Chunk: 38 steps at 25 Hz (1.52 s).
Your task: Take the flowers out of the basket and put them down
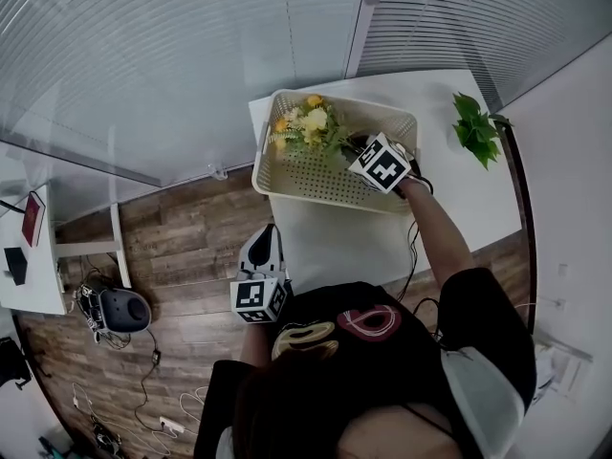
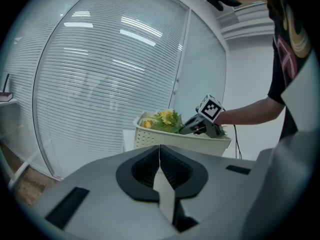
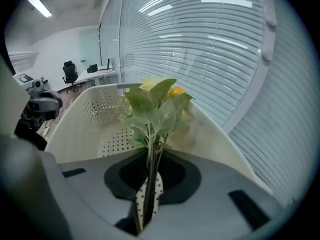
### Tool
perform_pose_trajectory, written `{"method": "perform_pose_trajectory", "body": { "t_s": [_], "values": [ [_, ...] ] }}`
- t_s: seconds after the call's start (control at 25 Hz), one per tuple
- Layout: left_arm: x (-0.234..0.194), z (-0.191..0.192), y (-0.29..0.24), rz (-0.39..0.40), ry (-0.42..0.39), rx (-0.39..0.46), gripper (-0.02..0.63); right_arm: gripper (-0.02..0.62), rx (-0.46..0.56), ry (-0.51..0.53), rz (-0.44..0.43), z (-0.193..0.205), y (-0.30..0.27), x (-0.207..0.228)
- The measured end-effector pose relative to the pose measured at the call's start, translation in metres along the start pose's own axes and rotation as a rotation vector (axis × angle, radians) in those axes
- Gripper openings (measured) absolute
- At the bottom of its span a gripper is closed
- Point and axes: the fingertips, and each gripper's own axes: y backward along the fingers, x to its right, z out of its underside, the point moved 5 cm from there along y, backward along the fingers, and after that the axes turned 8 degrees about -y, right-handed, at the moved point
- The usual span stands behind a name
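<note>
A white perforated basket [image 1: 316, 178] stands on the white table [image 1: 335, 247] at its far side. A bunch of yellow flowers with green leaves [image 1: 308, 122] rises out of the basket's far left part. My right gripper [image 1: 348, 146] reaches into the basket and is shut on the flower stems. In the right gripper view the stems [image 3: 150, 154] run between the jaws and the flower heads [image 3: 152, 106] stand above the basket wall [image 3: 95, 119]. My left gripper [image 1: 267, 237] hangs near the table's front left corner, away from the basket, its jaws [image 2: 160, 159] together and empty.
A loose green leafy sprig [image 1: 476, 127] lies on the table to the right of the basket. A glass wall with blinds [image 1: 191, 55] runs behind the table. Wooden floor, a white desk [image 1: 29, 256] and a grey device [image 1: 124, 309] lie to the left.
</note>
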Motion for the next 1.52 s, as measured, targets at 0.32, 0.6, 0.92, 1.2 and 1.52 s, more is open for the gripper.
{"method": "perform_pose_trajectory", "body": {
  "t_s": [0.32,0.6,0.92,1.2,1.52],
  "values": [
    [0.000,0.002,0.006,0.000,0.000,0.010,0.018,0.041,0.062,-0.007,0.044,-0.010,0.029,-0.007],
    [0.001,0.003,0.012,0.012,-0.001,0.018,0.018,0.041,0.128,-0.027,0.094,-0.020,0.056,-0.011],
    [0.004,0.002,0.021,0.031,-0.006,0.041,0.018,0.041,0.203,-0.060,0.149,-0.021,0.089,-0.025],
    [0.001,-0.002,0.037,0.038,-0.007,0.074,0.018,0.041,0.259,-0.073,0.169,-0.021,0.116,-0.047],
    [-0.008,-0.007,0.048,0.053,-0.013,0.096,0.018,0.041,0.317,-0.078,0.181,-0.018,0.141,-0.078]
  ]
}}
